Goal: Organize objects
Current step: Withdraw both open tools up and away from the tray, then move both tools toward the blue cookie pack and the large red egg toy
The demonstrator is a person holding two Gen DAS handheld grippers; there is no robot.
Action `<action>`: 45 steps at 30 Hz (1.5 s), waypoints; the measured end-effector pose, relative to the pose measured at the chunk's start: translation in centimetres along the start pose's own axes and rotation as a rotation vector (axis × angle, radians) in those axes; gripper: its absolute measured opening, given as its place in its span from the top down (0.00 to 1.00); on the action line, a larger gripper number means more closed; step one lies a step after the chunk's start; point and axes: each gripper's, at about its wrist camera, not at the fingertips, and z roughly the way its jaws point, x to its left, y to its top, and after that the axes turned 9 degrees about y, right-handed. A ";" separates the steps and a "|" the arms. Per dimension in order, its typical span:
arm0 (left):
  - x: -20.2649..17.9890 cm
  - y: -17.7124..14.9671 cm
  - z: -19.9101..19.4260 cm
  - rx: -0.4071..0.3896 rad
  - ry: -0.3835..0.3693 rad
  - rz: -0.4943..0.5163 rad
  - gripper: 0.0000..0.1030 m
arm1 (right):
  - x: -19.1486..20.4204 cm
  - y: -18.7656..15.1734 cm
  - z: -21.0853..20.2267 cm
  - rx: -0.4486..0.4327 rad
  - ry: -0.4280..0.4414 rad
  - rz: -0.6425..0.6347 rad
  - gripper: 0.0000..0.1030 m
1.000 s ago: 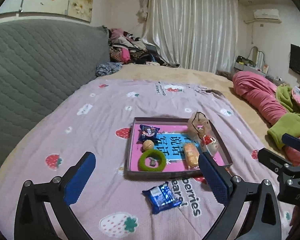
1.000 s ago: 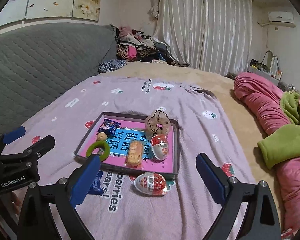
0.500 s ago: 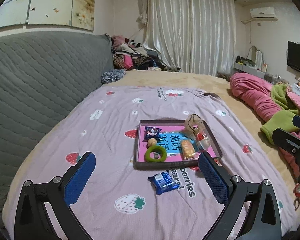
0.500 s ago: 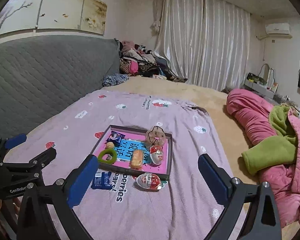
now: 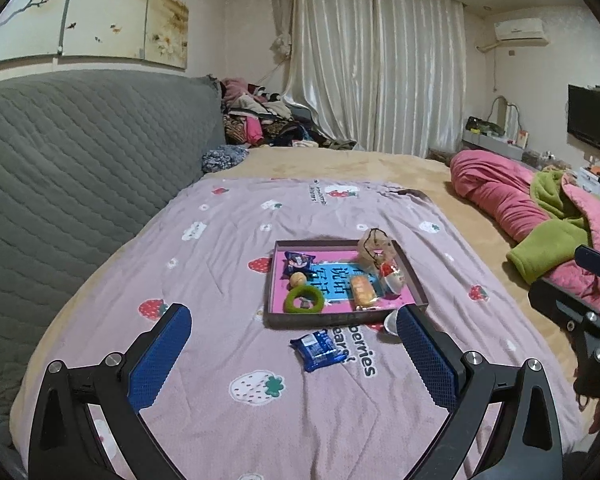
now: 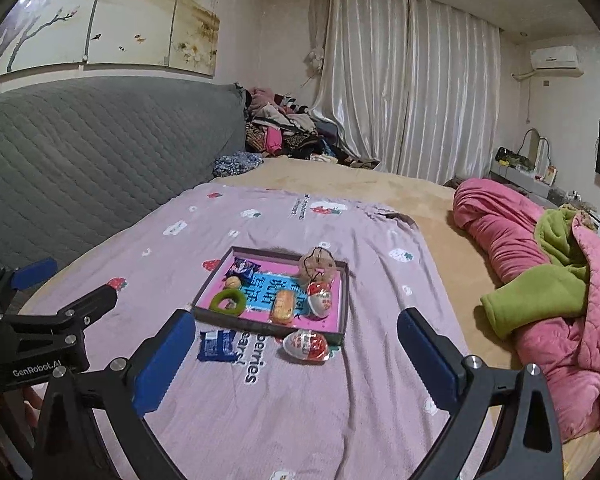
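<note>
A dark tray [image 5: 328, 322] [image 6: 260, 326] with a pink and blue floor lies on the purple strawberry blanket. In it are a blue snack packet [image 5: 299, 261], a small round cookie [image 5: 298, 279], a green ring [image 5: 303, 299], a wrapped bread [image 5: 363, 290], a toy egg [image 5: 392, 275] and a beige scrunchie [image 5: 374, 246]. In front of the tray lie a blue biscuit packet [image 5: 319, 350] [image 6: 217, 344] and a second toy egg [image 6: 306, 345]. My left gripper [image 5: 292, 354] and right gripper [image 6: 290, 360] are both open, empty and held back from these things.
A grey quilted headboard [image 5: 72, 160] runs along the left. Pink and green bedding [image 6: 556, 280] is heaped at the right. Clothes [image 5: 260, 120] pile up by the curtains. The purple blanket [image 5: 220, 260] spreads around the tray.
Both grippers have pulled back and up from the tray, so the tray and loose items look smaller and farther. Both stay open. The objects have not moved.
</note>
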 end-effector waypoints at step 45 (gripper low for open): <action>-4.7 -9.1 13.0 0.259 -0.027 0.082 0.01 | -3.1 -8.3 11.1 0.219 0.005 0.018 0.01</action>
